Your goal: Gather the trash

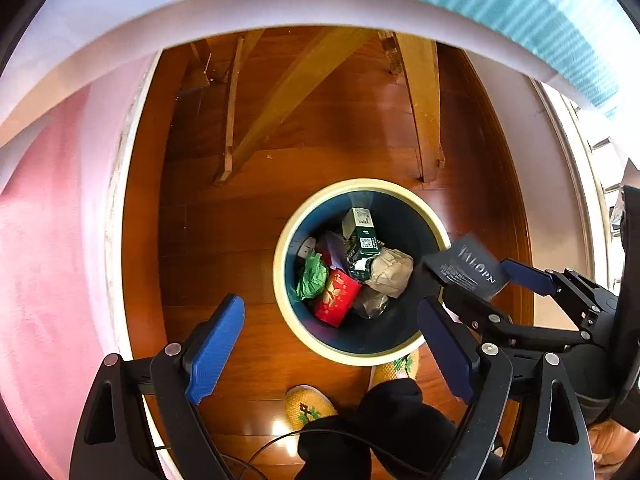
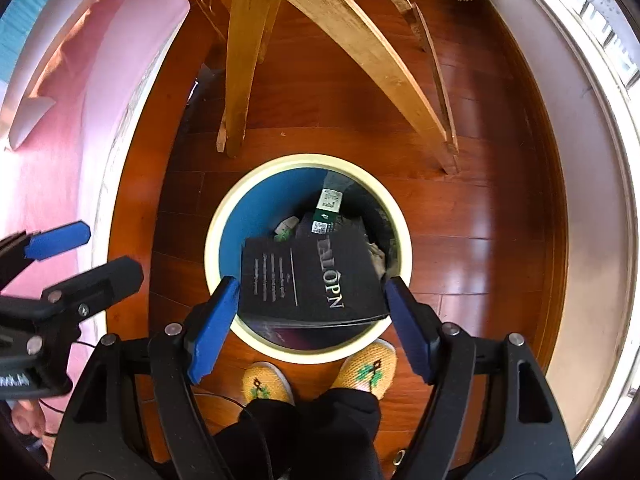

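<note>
Bin (image 2: 308,160): one; black box (image 2: 312,280) in right jaws.

Black box (image 2: 312,280) over part-filled bin (image 2: 228,216)

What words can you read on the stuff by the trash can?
"LOPN": silver letters on the black box in the right gripper; letters before them are unclear.
Small lines on that box: too small to read.
Labels on the green carton in the bin: too blurred.
</note>
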The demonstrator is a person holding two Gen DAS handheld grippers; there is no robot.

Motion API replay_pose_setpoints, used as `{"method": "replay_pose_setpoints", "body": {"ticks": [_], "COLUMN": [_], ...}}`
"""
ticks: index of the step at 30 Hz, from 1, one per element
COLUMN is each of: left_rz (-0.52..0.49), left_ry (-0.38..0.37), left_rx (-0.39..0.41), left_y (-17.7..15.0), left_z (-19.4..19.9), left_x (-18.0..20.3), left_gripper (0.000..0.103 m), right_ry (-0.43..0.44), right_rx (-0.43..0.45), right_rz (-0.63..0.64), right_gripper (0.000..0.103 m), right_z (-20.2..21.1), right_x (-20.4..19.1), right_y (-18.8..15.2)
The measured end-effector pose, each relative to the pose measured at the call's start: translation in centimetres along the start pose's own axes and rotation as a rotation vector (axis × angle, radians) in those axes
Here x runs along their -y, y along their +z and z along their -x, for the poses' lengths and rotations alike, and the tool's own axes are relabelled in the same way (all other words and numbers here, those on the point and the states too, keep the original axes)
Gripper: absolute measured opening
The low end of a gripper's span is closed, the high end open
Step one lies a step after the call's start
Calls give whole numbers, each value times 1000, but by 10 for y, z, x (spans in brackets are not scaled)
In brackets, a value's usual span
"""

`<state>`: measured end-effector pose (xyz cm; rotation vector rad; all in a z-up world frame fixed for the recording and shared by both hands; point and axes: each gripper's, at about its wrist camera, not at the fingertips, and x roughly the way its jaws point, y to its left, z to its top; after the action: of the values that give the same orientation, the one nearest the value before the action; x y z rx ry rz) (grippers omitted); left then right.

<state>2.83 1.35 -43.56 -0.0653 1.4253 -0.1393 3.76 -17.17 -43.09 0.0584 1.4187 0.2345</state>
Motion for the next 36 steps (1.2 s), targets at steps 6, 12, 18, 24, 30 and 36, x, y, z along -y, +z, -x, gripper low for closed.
{"method": "replay_pose_setpoints", "body": {"ticks": [6,12,18,24,30,36], "left_rz": [-6,5,12,26,30,42], "left_ry": [9,8,12,16,26,27], "left_rx": [27,35,49,85,139,202], "left_y": [1,1,5,10,20,33], "left_z": [14,32,70,132,201,273], "left_x": [-1,0,9,20,37,52], "left_gripper": [90,90,90,90,90,90], "right_ry": [7,-11,-12,-7,8,23], "right_rx": [23,46,77,103,147,196], "right_rz": [5,-1,-39,-69,-83,-102], "right_gripper": [77,77,77,77,77,77], "right_z": [5,25,69,129,201,279], "right_x": [-5,-8,-5,-9,-16,-21], "right_y": [3,3,8,17,29,42]}}
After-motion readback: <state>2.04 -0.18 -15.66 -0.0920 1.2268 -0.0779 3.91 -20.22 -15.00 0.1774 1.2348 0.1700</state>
